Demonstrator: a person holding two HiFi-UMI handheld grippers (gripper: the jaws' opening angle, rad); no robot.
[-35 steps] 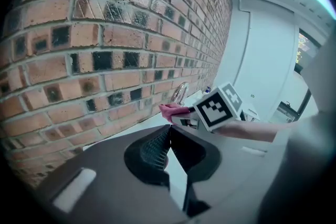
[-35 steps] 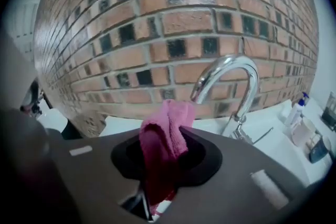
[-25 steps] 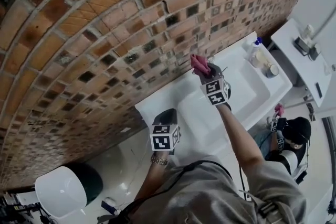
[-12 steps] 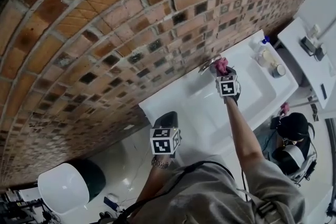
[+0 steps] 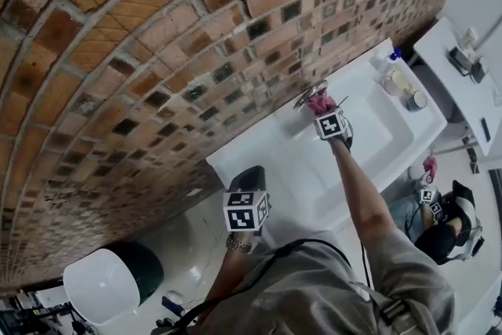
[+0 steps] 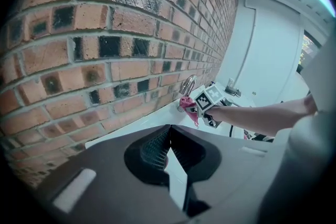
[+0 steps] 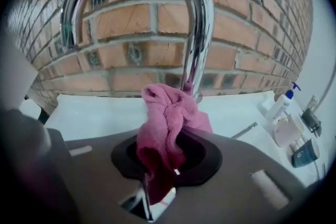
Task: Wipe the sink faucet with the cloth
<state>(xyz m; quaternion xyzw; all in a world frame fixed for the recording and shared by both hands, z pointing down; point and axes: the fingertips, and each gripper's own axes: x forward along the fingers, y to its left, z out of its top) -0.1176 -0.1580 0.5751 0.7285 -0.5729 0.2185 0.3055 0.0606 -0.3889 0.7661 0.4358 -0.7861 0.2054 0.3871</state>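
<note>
Two grippers are in play: the right gripper (image 7: 160, 165) has its jaws clamped on one pink cloth (image 7: 168, 118), whose bunched top touches the lower stem of the single arched chrome faucet (image 7: 199, 23) in front of the brick wall (image 7: 252, 34). Held low and well back from the white sink (image 5: 369, 139), the left gripper (image 6: 168, 149) has its jaws closed together with nothing between them. At the sink's far end stand one pump bottle (image 7: 281, 102) and two small containers (image 7: 287, 131).
</note>
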